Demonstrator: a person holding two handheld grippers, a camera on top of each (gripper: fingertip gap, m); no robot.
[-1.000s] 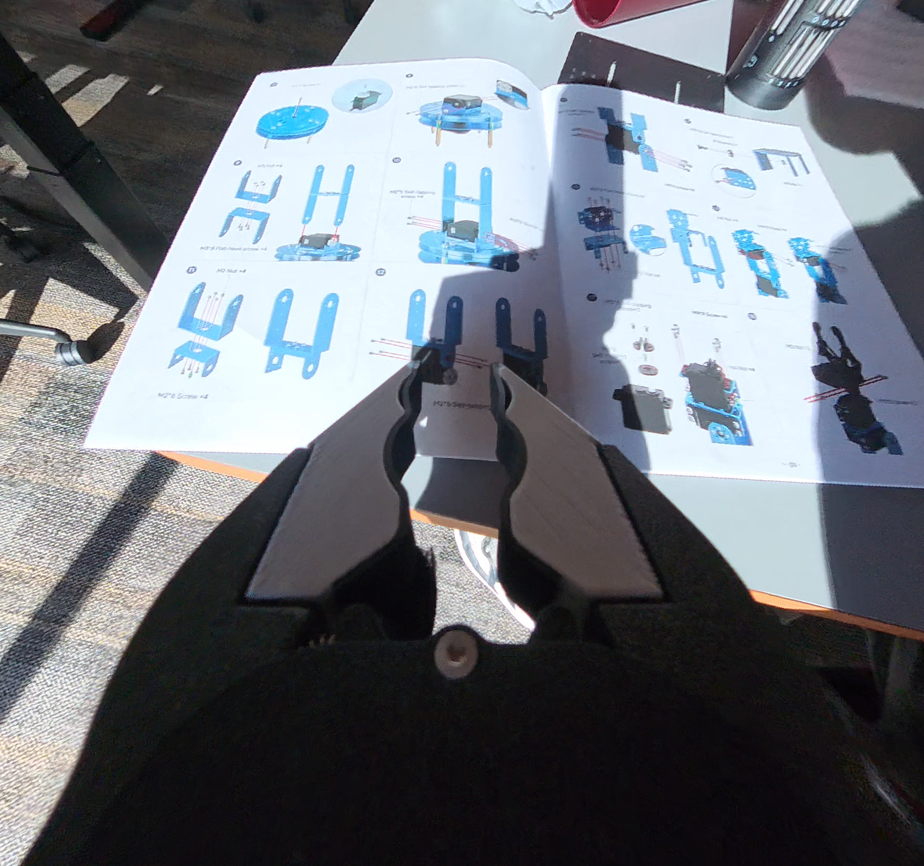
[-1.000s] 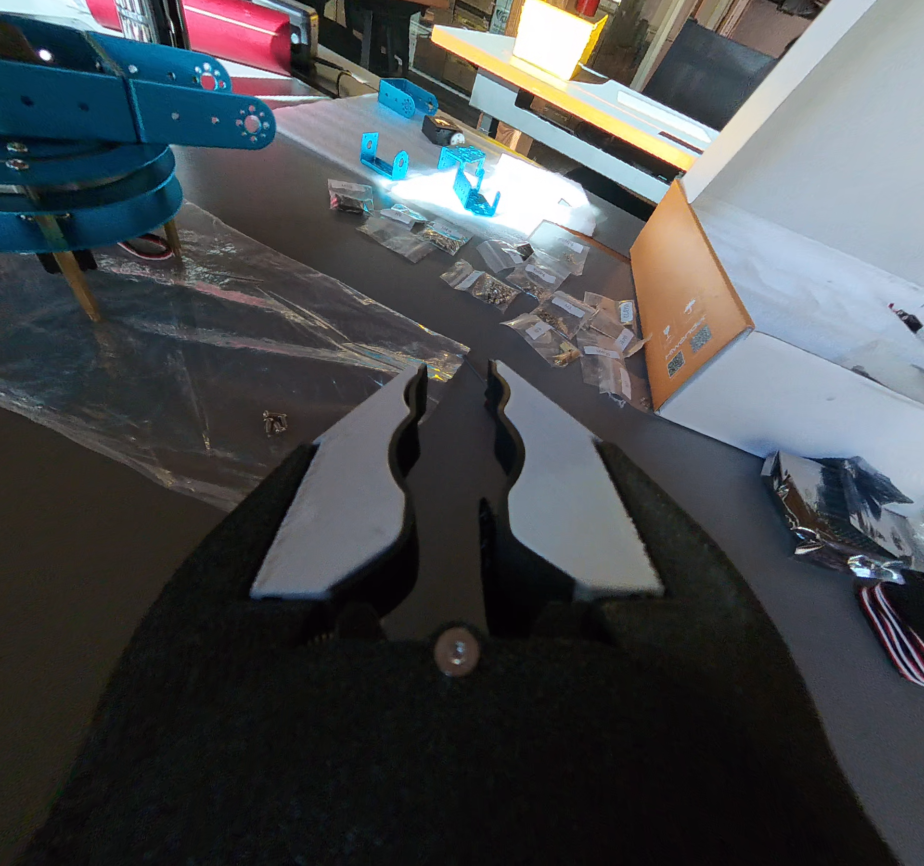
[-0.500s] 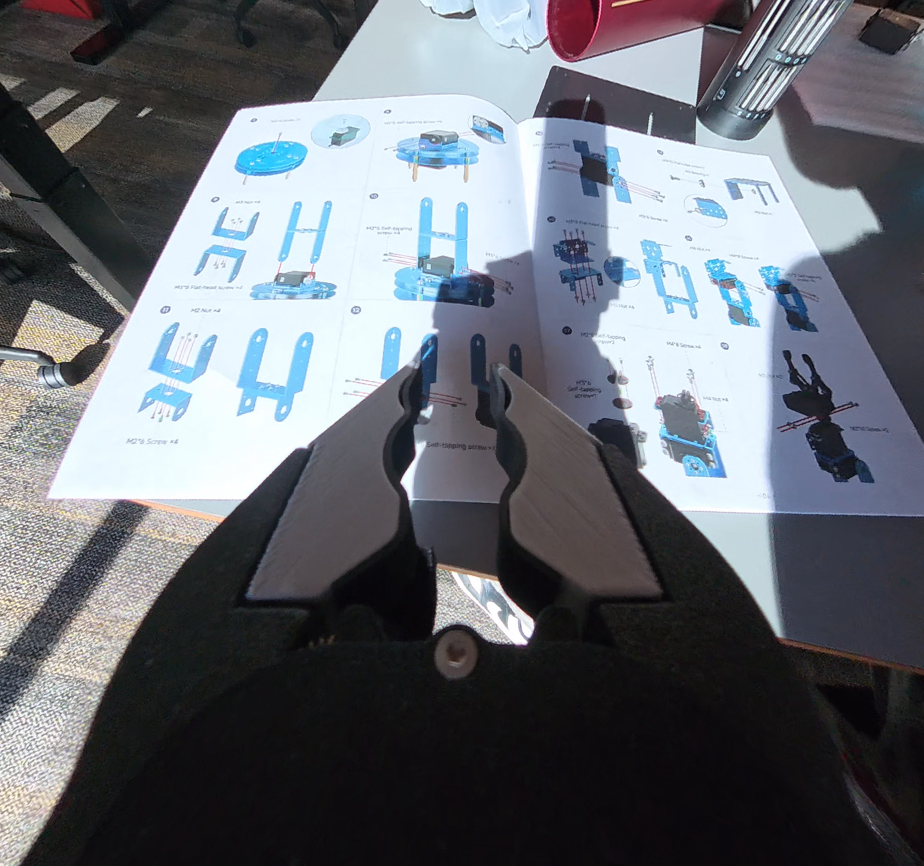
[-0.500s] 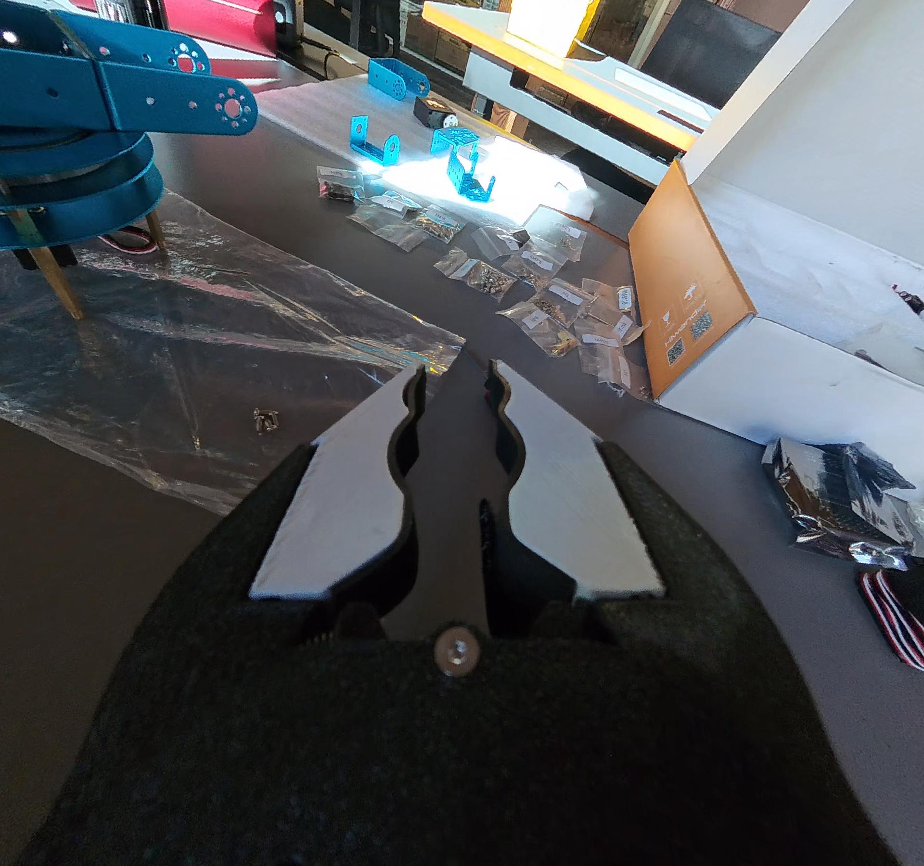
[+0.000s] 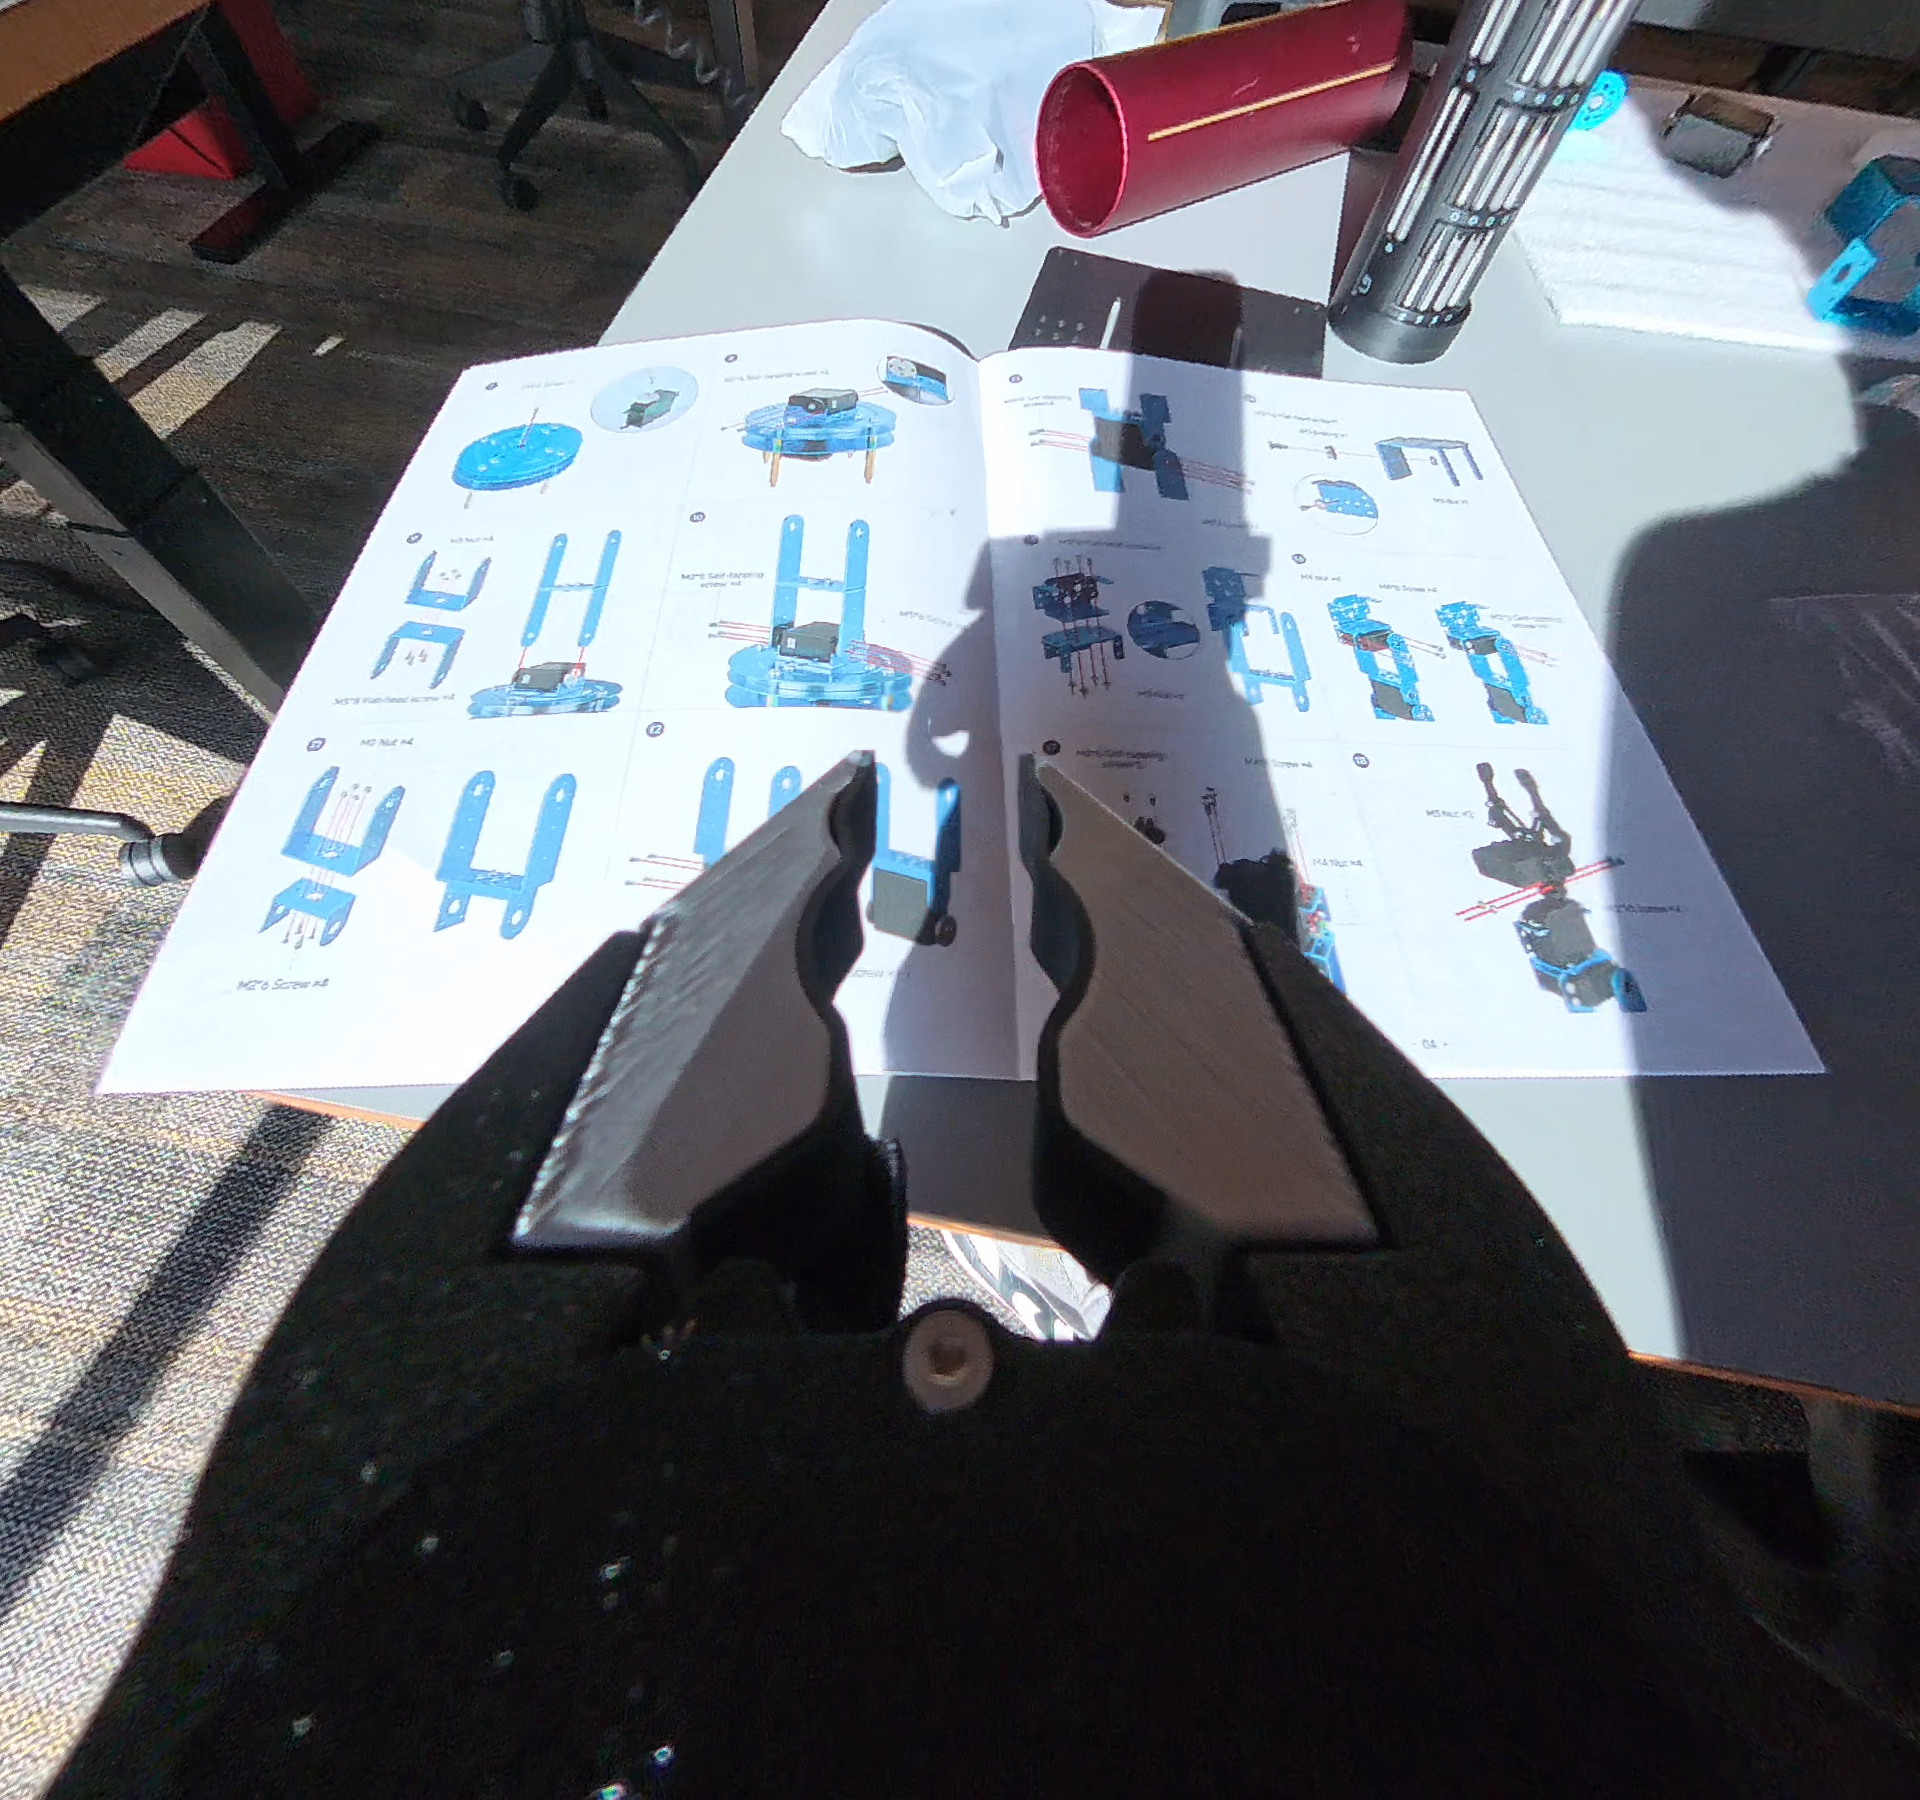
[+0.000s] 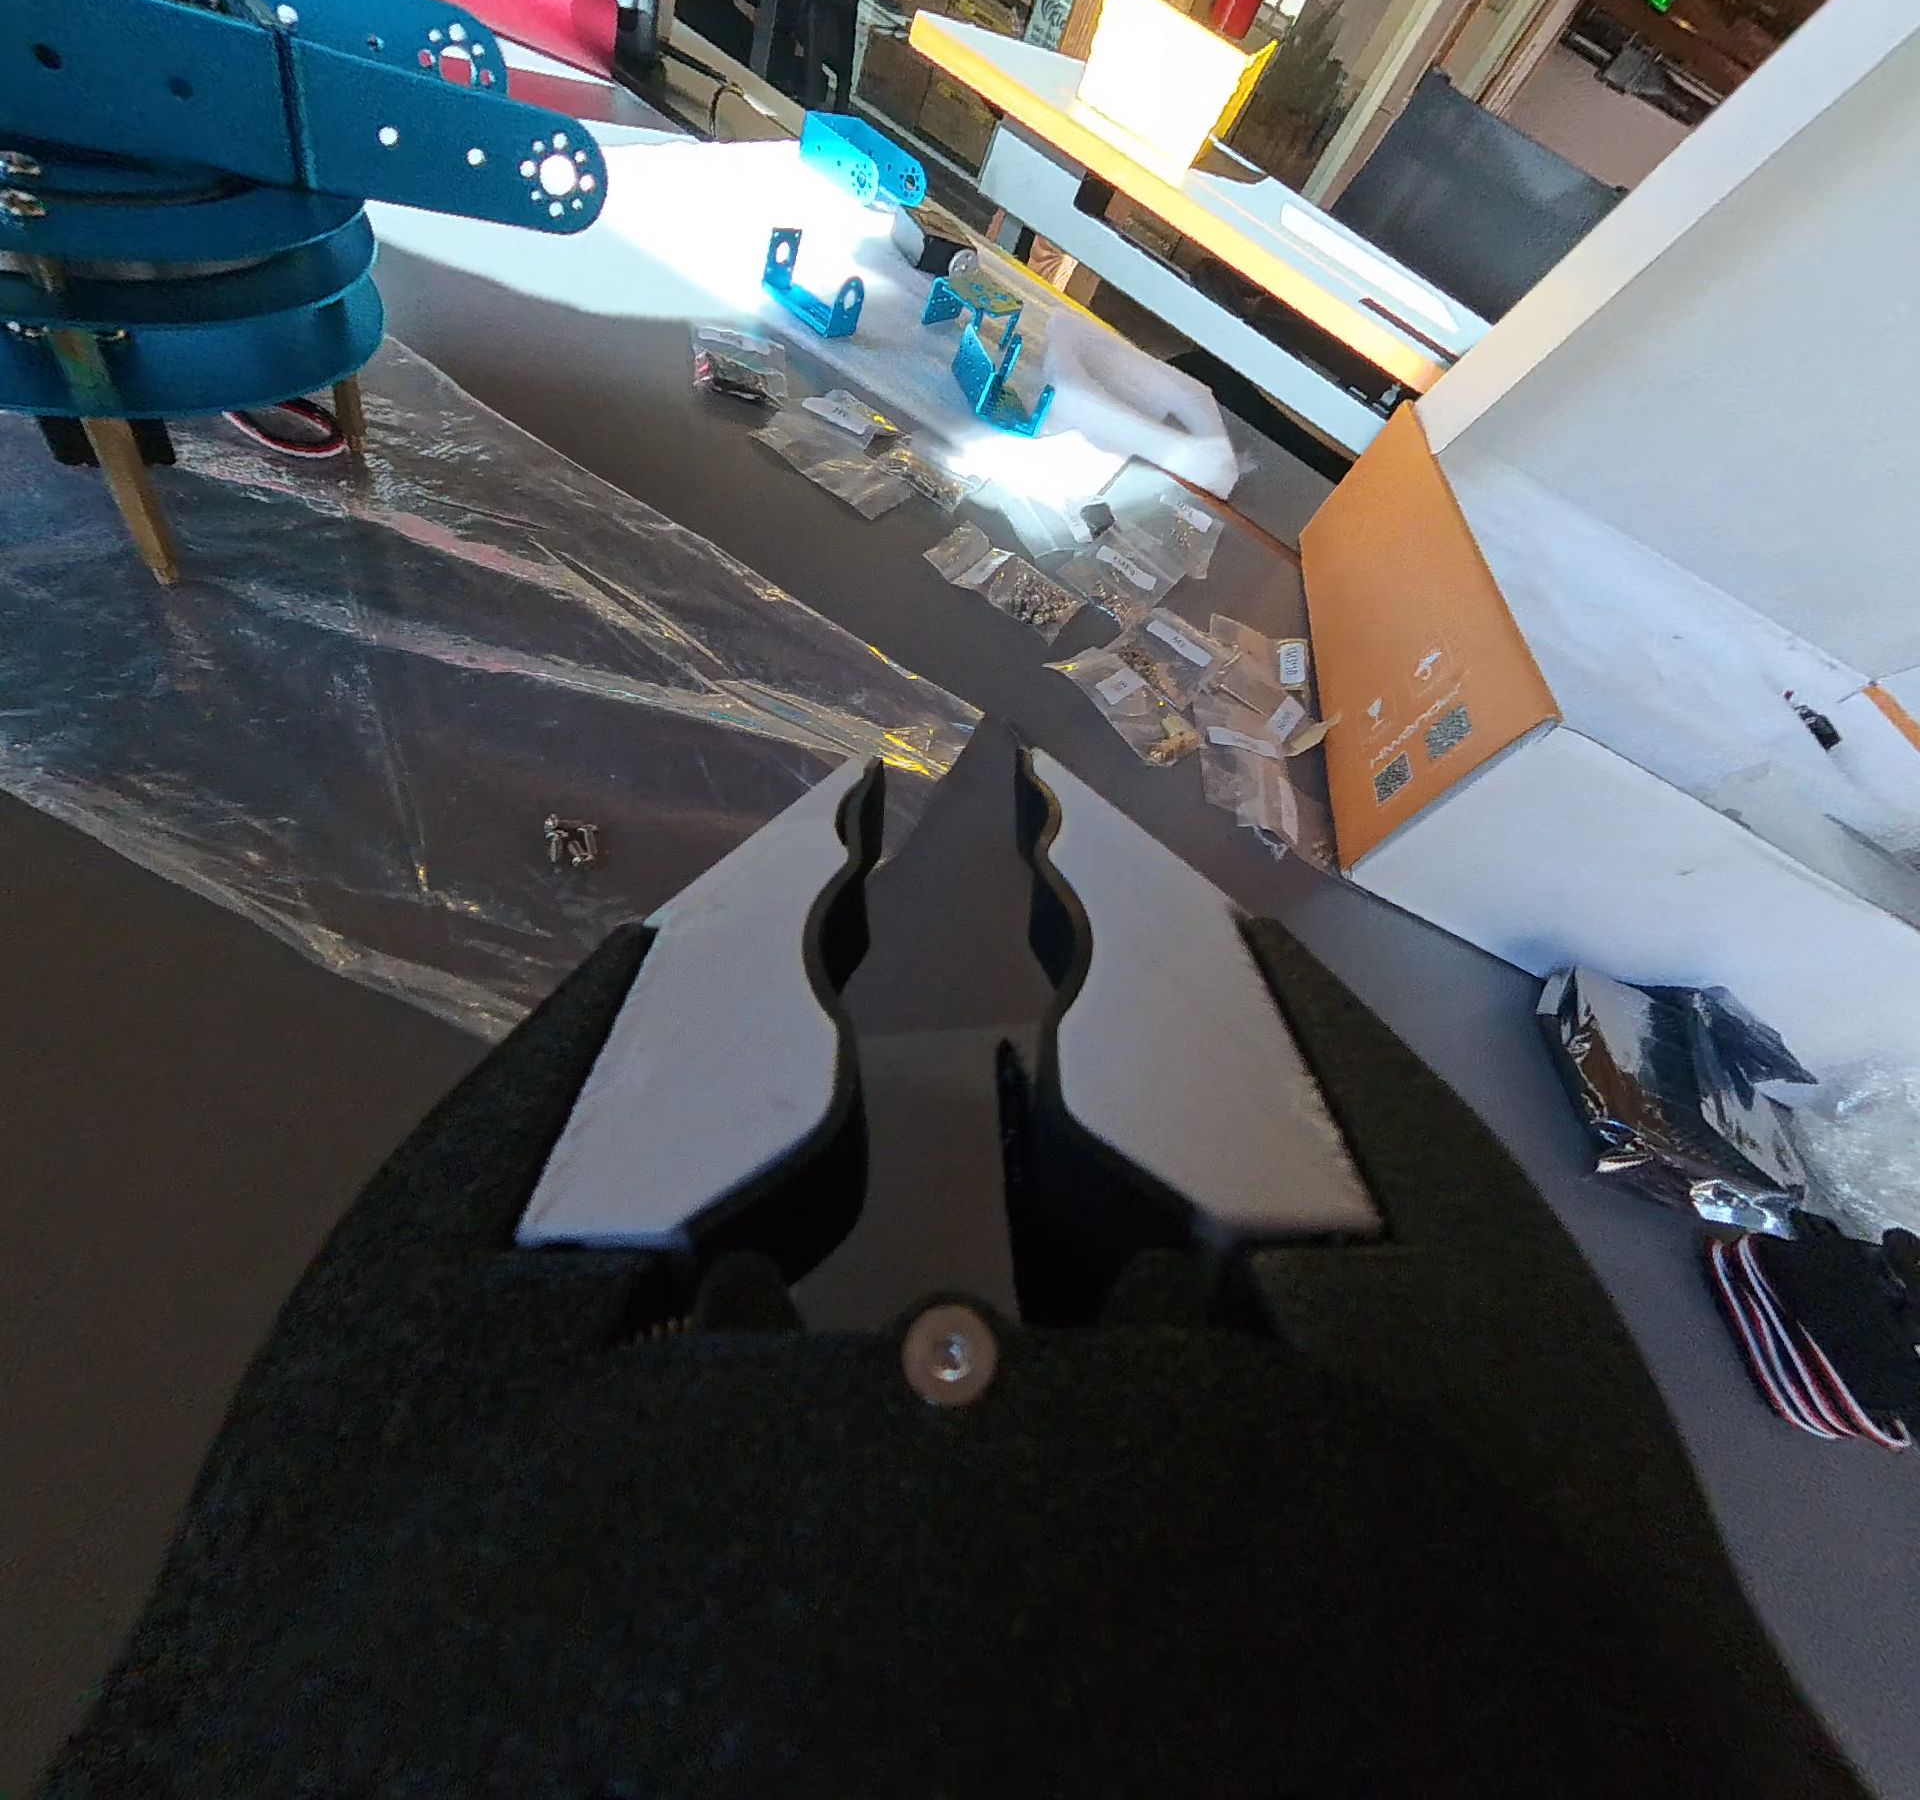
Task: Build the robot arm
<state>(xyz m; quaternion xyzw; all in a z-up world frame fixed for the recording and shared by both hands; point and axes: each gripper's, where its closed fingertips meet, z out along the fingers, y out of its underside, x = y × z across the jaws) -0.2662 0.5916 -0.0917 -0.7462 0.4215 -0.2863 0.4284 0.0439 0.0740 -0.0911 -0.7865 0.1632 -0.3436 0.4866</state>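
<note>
My left gripper [image 5: 945,774] is open and empty, held above the near edge of an open instruction booklet [image 5: 790,607] that lies flat on a grey table [image 5: 1538,1262]. Its shadow falls across the booklet's middle fold. My right gripper [image 6: 945,763] is open and empty, low over a dark table [image 6: 208,1075], at the edge of a clear plastic sheet [image 6: 343,670]. A few small screws [image 6: 571,838] lie on the sheet just left of its fingertips. A blue metal arm assembly [image 6: 187,150] on brass legs stands on the sheet at far left.
Beyond the booklet lie a red tube [image 5: 1216,129], a white cloth [image 5: 956,77], a black plate [image 5: 1164,316] and an upright perforated grey cylinder [image 5: 1496,119]. Small screw bags [image 6: 1132,607], blue brackets [image 6: 987,348], an orange-and-white box [image 6: 1455,649] and a foil bag [image 6: 1683,1096] lie around the right gripper. The tips of one gripper are about 60 cm away from the tips of the other. Measured from the fingertips, the blue metal arm assembly [image 6: 187,150] is 15 cm or so from the right gripper and 40 cm from the left.
The left gripper has drawn back and tilted up, so more of the table's far end shows. The right gripper has shifted closer to the blue assembly. Both stay open.
</note>
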